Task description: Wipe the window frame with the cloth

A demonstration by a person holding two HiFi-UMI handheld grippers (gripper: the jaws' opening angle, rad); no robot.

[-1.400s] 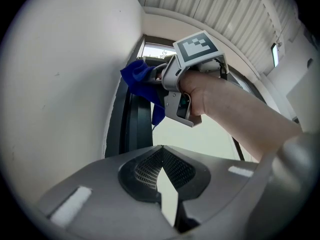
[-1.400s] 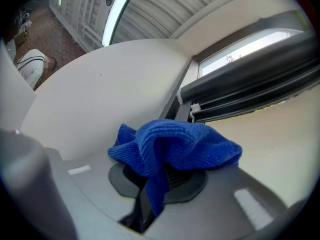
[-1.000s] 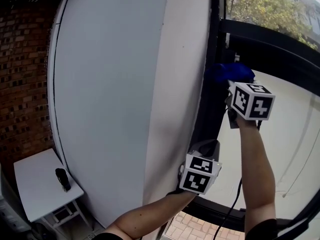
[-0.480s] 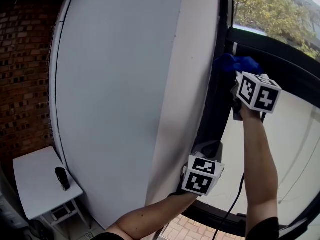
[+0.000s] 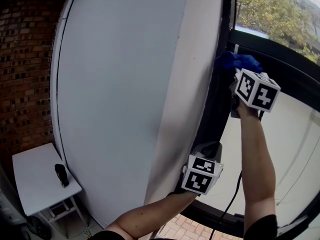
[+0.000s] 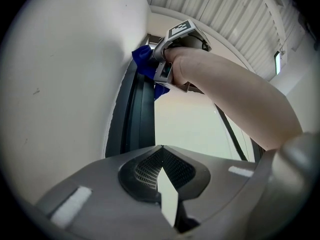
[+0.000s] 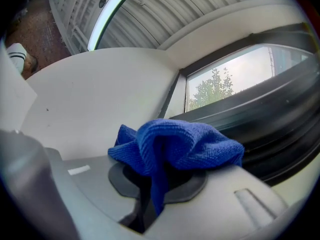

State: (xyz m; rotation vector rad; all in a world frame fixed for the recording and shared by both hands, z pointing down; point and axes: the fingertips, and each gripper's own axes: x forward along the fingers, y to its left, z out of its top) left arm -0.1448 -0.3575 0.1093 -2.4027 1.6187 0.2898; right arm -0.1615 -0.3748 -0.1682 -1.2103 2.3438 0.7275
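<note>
Closed, empty jaws of the left gripper [image 6: 161, 171] at 6 o'clock, dark window frame [image 6: 135, 119] rising through centre, white wall [image 6: 65, 74] at 9 o'clock, right gripper [image 6: 152, 66] at 12 o'clock holding blue cloth [image 6: 143, 63] against the frame, bare forearm [image 6: 235, 104] toward 4 o'clock.

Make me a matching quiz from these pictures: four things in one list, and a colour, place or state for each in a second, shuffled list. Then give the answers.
Things:
1. cloth
2. left gripper
3. window frame
4. small table

Descriptions:
A. white, at the head view's lower left
B. blue, clamped in the right gripper
C. jaws together, nothing between them
D. dark, running up beside the white wall

Pairs: 1-B, 2-C, 3-D, 4-A
</note>
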